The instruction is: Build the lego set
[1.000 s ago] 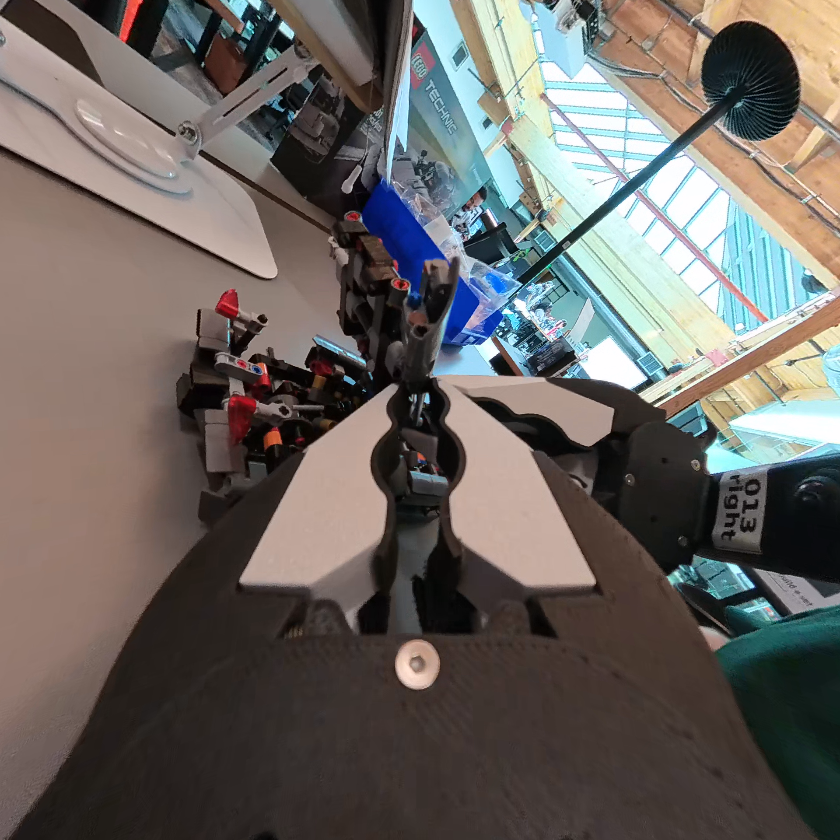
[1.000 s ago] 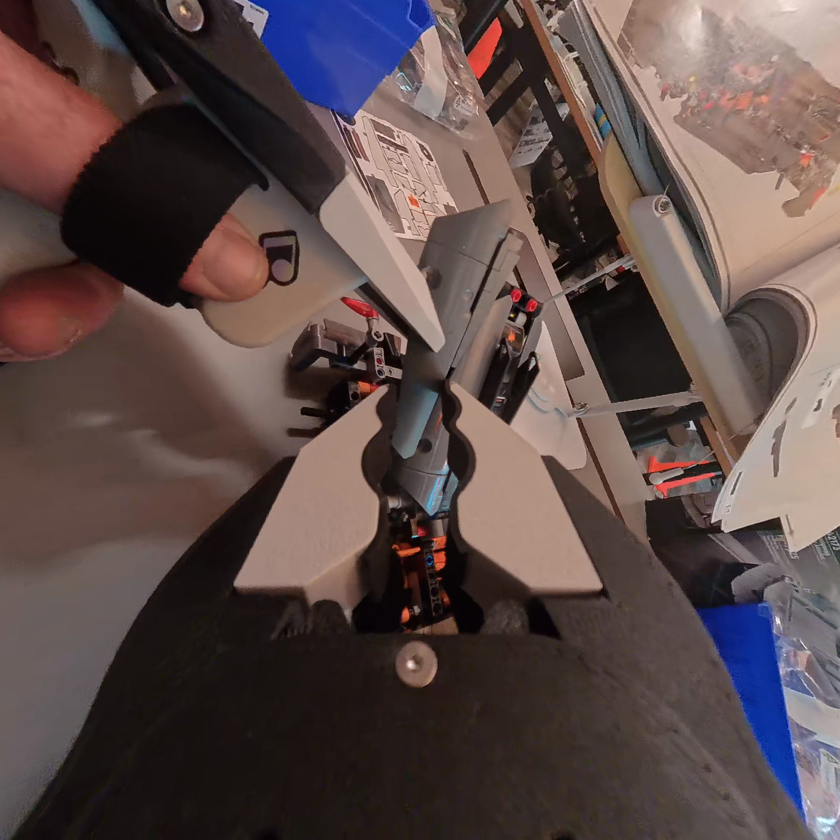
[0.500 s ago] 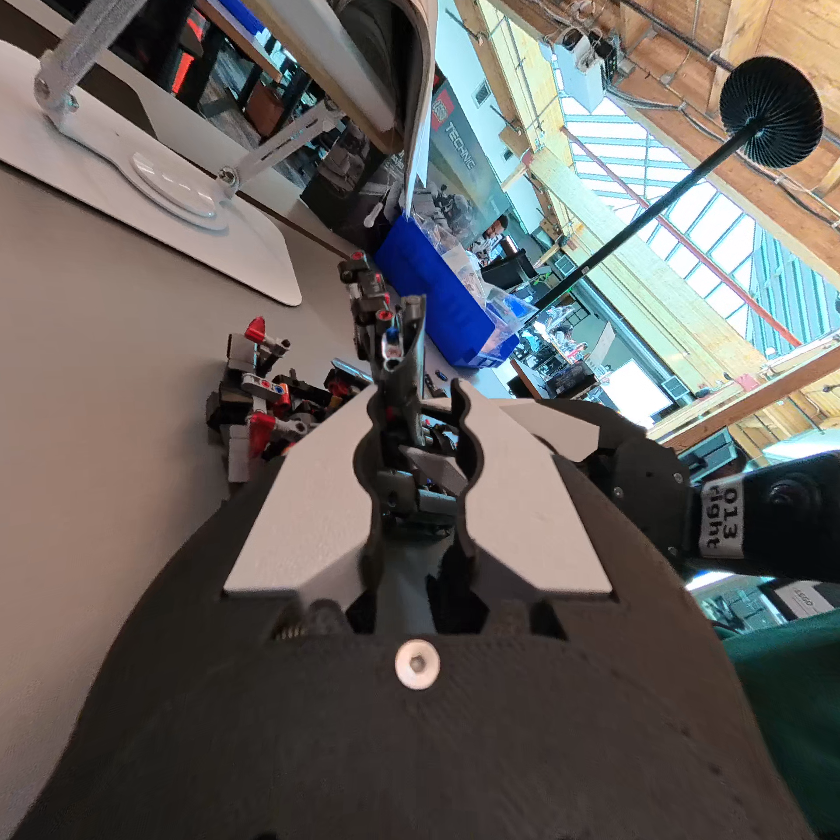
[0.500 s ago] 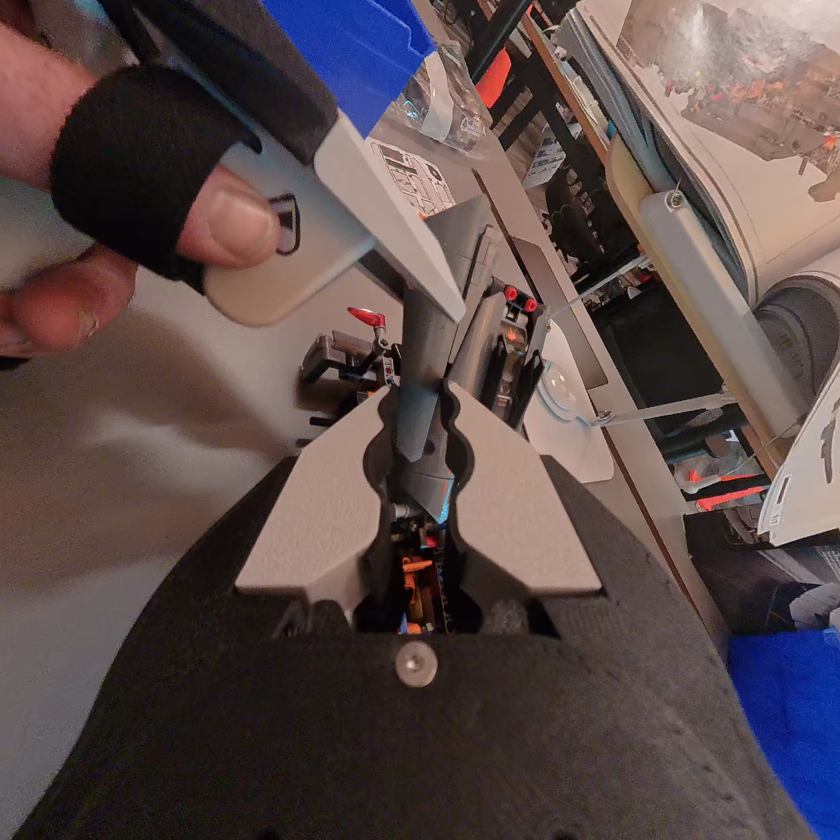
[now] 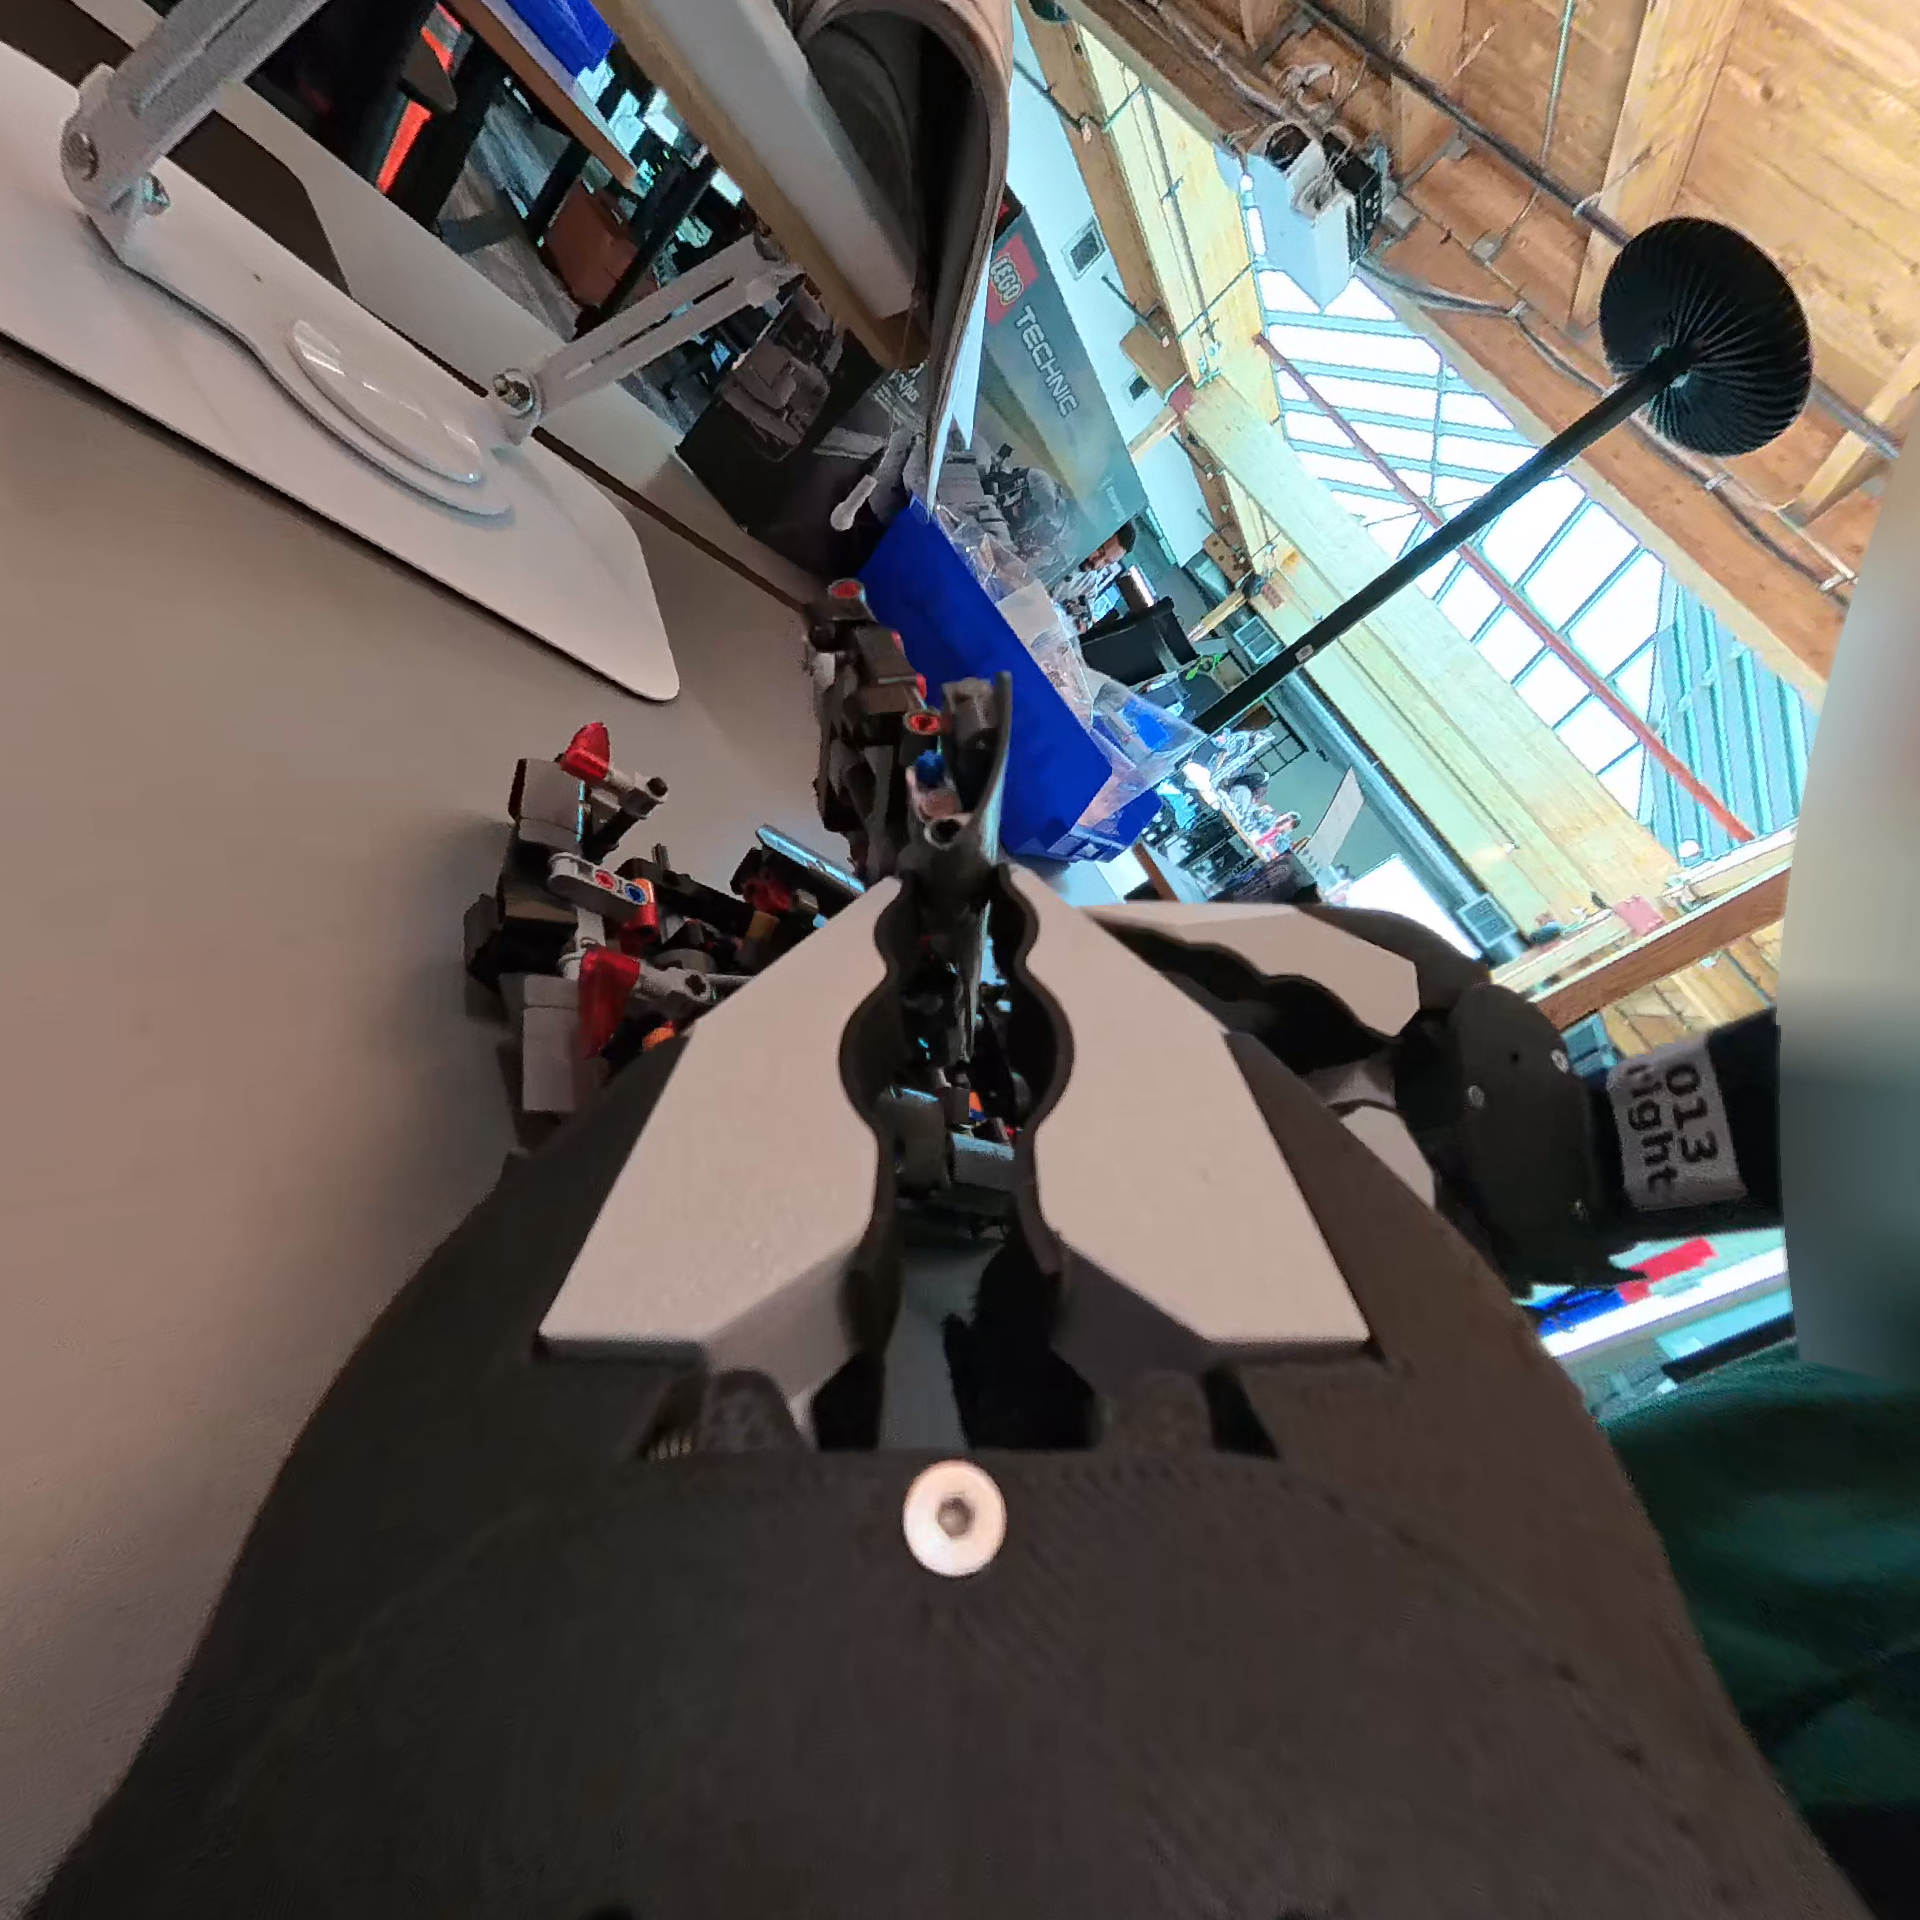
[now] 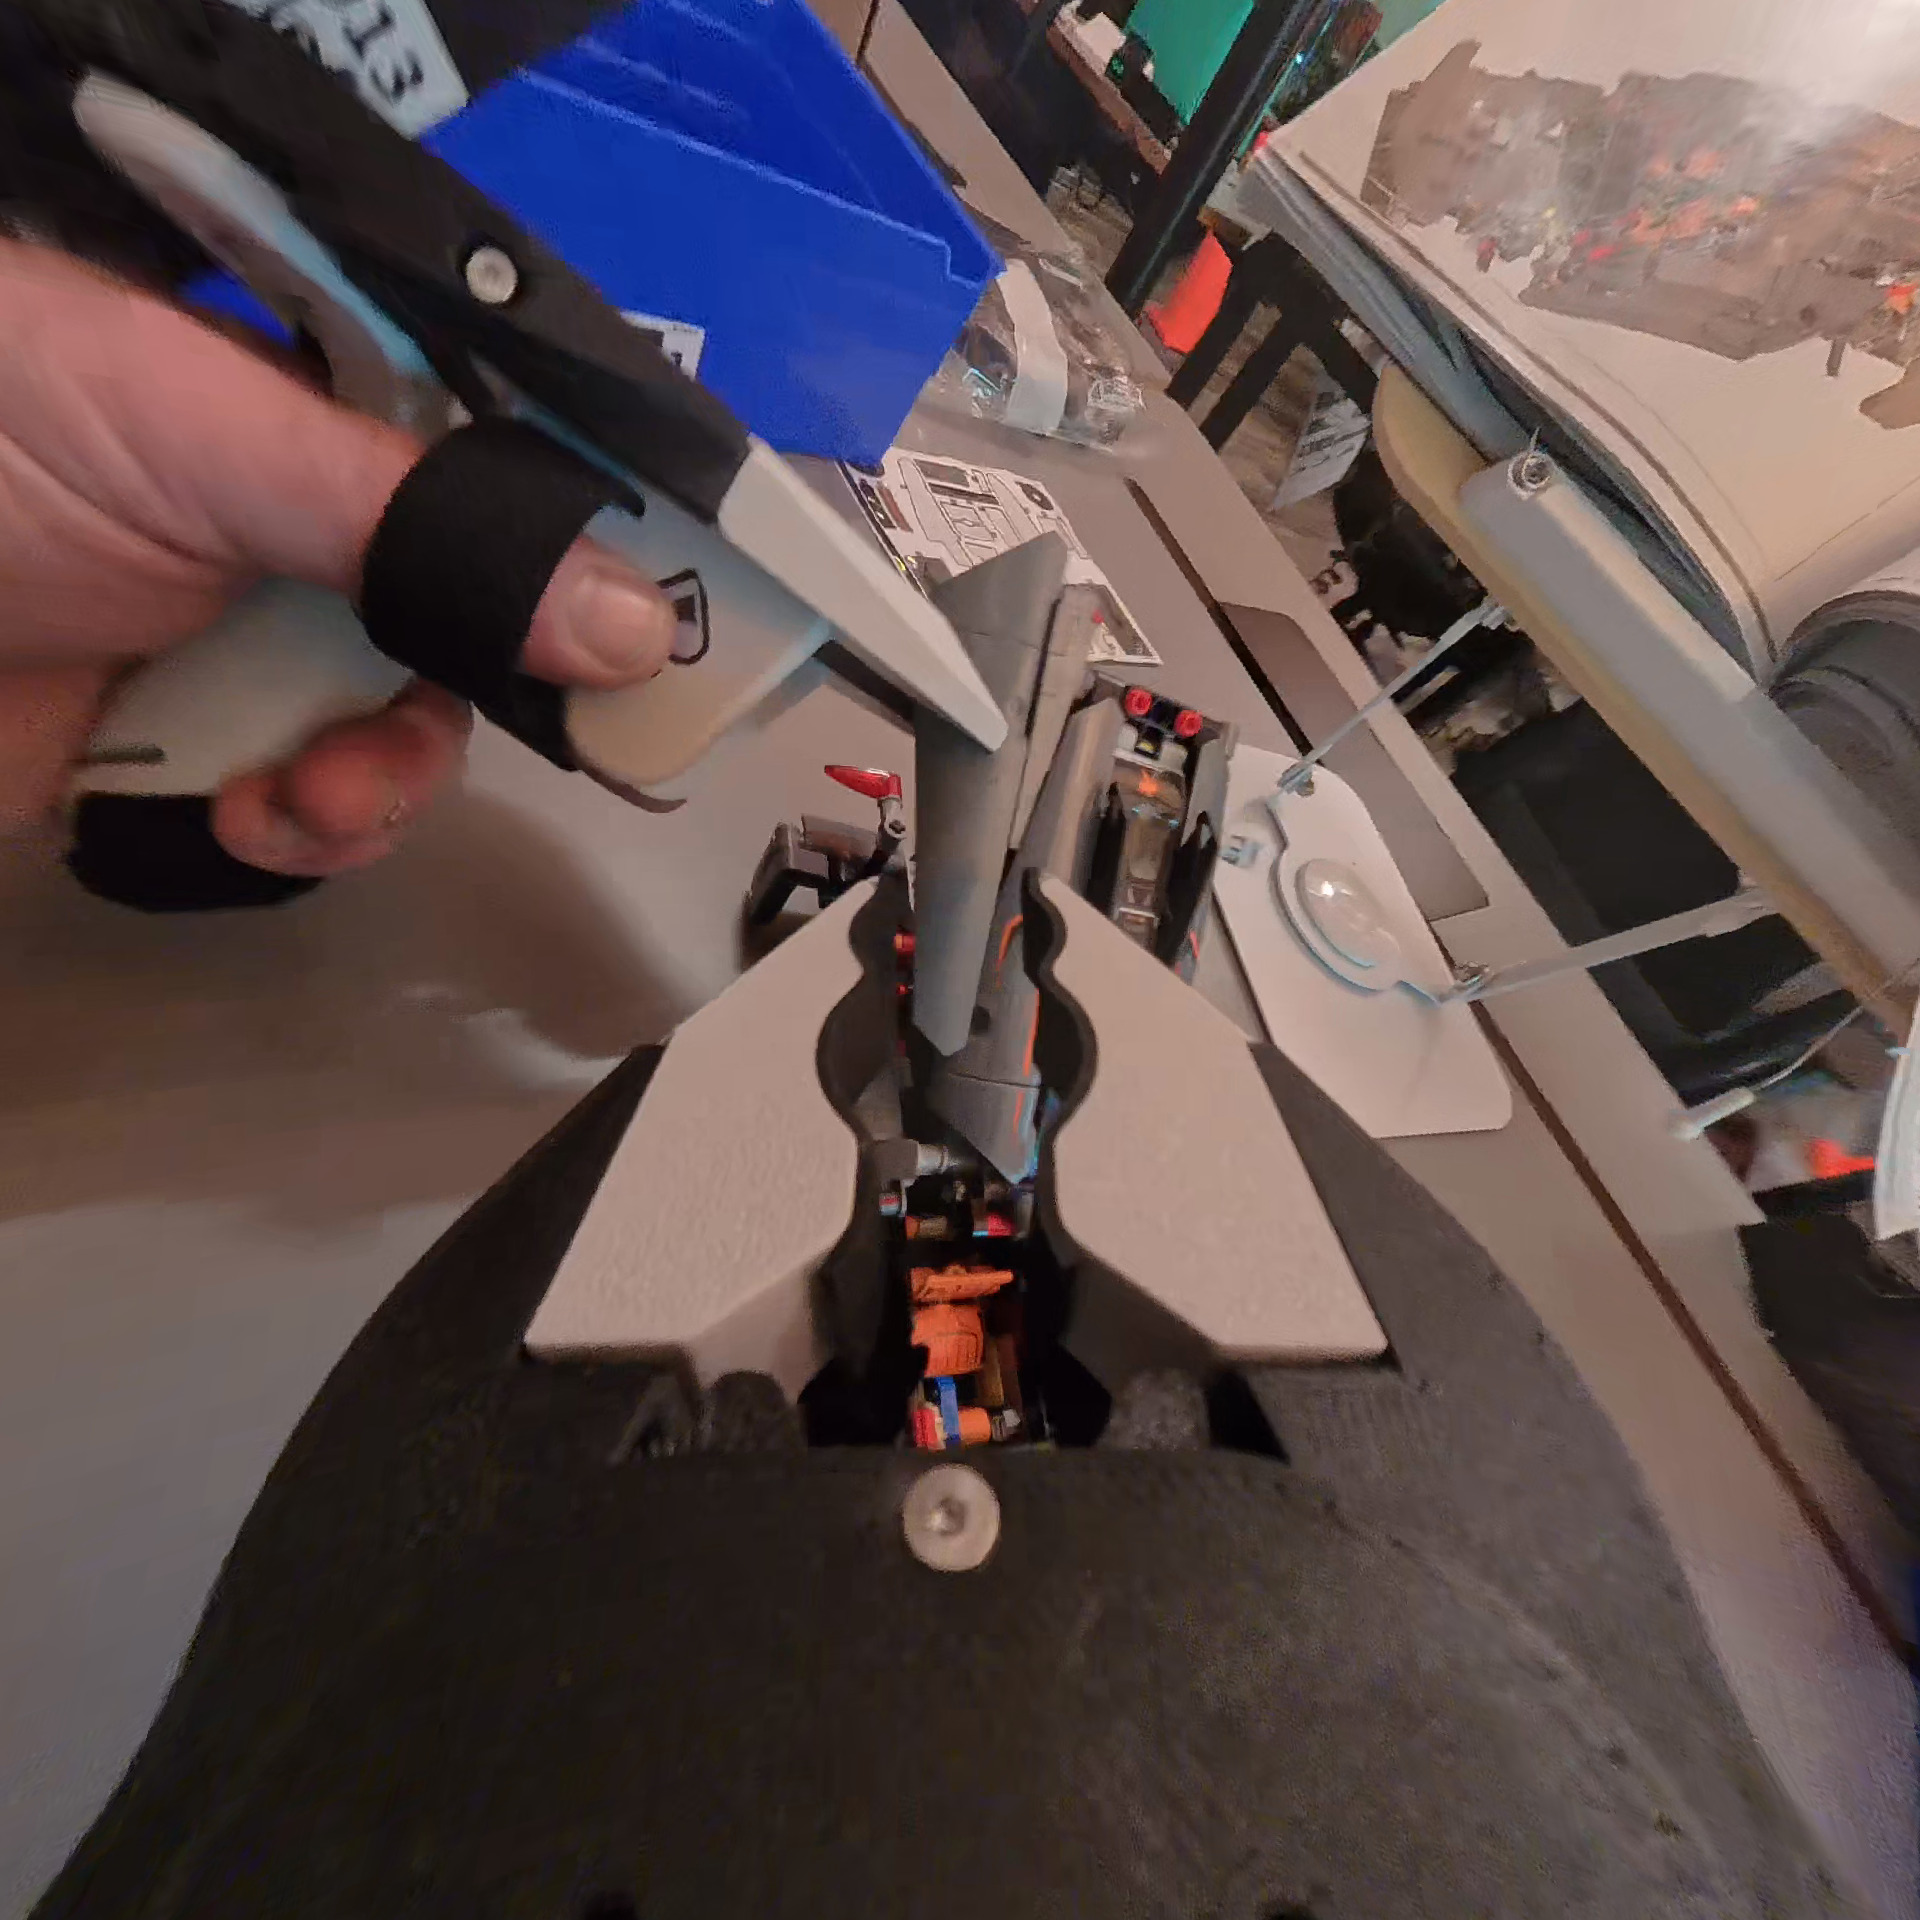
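Note:
A grey lego model with orange and blue trim [image 6: 961, 935] is held above the table between both grippers. My right gripper [image 6: 956, 894] is shut on its lower part. My left gripper [image 6: 971, 722], held by a hand, comes in from the upper left and is clamped on the model's upper grey panel. In the left wrist view my left gripper [image 5: 951, 894] is shut on the model's dark narrow end [image 5: 956, 831], with my right gripper [image 5: 1278, 966] close by on the right. A heap of loose grey, black and red lego parts [image 5: 613, 935] lies on the table.
A blue parts bin [image 6: 727, 239] with bags stands behind, with a sticker sheet [image 6: 966, 520] next to it. A second dark sub-assembly with red studs [image 6: 1153, 810] stands on the table. A white stand base [image 6: 1351, 987] carries the open instruction book [image 6: 1610, 260]. Both grippers' tips are close together, under 4 cm apart.
The model has turned more upright in the right wrist view, and the left gripper has shifted right and down on its upper panel. Both grippers stay shut on it.

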Demonstrator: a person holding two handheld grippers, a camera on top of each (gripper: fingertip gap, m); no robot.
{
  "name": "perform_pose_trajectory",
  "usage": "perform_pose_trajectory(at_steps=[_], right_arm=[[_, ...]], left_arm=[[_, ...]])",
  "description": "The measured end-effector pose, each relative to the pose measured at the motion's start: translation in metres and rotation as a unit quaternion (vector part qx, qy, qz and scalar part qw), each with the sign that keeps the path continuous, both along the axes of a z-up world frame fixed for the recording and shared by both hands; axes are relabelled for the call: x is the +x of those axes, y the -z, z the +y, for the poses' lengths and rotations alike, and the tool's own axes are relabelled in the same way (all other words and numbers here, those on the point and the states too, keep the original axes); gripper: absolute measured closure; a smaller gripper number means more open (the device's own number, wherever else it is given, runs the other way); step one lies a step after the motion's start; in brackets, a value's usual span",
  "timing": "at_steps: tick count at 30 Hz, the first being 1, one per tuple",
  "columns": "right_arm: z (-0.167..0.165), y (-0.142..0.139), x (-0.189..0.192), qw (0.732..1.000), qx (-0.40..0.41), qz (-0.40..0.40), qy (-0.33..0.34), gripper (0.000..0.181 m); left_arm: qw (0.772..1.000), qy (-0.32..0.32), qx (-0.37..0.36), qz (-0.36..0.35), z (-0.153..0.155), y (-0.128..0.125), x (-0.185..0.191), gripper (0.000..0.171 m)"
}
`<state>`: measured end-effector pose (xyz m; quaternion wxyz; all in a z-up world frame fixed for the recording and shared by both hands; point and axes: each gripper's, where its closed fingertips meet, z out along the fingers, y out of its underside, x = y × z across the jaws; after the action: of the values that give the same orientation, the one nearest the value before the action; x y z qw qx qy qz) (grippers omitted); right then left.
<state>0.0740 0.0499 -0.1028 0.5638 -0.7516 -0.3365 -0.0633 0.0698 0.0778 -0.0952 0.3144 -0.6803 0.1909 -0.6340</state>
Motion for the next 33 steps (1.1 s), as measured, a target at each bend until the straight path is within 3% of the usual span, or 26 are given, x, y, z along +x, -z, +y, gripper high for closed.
perform_pose_trajectory(at_steps=[7,13,22,33], right_arm=[[0.001,0.004,0.027,0.997,-0.065,0.028,-0.001,0.130],[0.003,0.025,0.032,0.995,-0.103,0.011,-0.001,0.145],[0.005,0.028,0.031,0.996,-0.090,-0.007,0.002,0.141],[0.009,0.030,0.031,0.997,-0.073,-0.003,0.008,0.141]], left_arm=[[1.000,0.006,-0.017,-0.022,-0.001,0.001,0.002,0.160],[1.000,0.009,-0.013,-0.024,-0.002,0.002,0.002,0.160],[1.000,0.025,0.005,-0.018,-0.004,0.007,0.001,0.161],[1.000,-0.005,-0.001,-0.005,-0.001,0.013,0.003,0.160]])
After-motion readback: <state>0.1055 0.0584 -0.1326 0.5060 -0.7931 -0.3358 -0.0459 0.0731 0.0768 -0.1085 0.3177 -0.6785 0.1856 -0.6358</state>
